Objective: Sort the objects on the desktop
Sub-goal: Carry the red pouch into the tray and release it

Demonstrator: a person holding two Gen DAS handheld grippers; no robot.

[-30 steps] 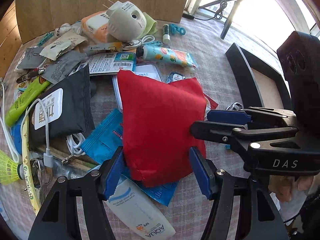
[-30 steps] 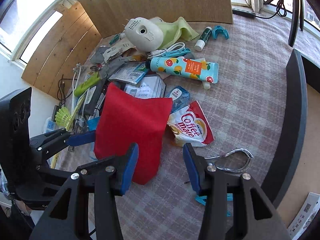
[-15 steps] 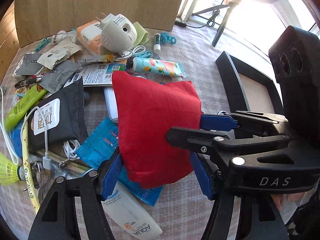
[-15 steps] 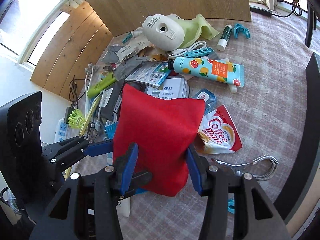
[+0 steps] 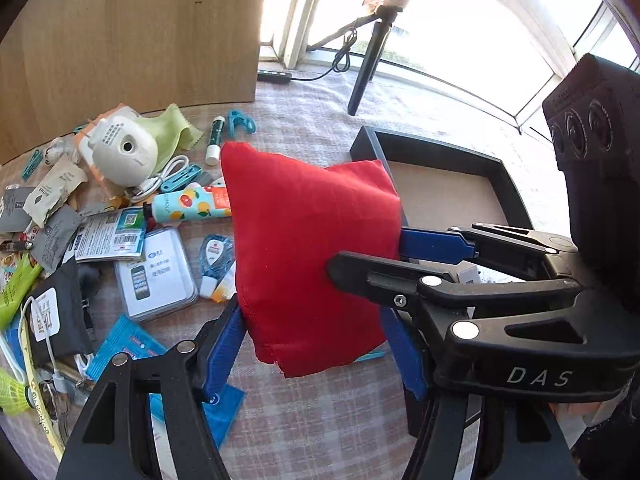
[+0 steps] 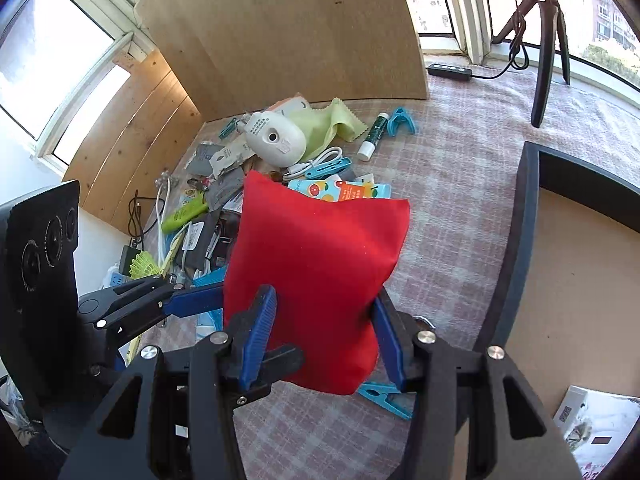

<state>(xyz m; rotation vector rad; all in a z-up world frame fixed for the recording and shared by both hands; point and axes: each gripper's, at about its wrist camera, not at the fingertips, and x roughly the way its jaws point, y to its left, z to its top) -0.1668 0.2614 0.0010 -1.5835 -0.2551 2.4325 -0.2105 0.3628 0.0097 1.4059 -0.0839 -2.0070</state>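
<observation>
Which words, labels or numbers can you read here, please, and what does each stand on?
"DAS": on the right gripper, seen from the left wrist.
The printing on the fruit-pattern tube, the barcoded packet, the phone card pack and the black pouch is too small or blurred to read.

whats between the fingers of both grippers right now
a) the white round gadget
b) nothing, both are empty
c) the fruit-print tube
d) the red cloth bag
d: the red cloth bag sits clamped between the blue pads of the left gripper and, in the right wrist view, of the right gripper, raised clear of the checked tablecloth.
</observation>
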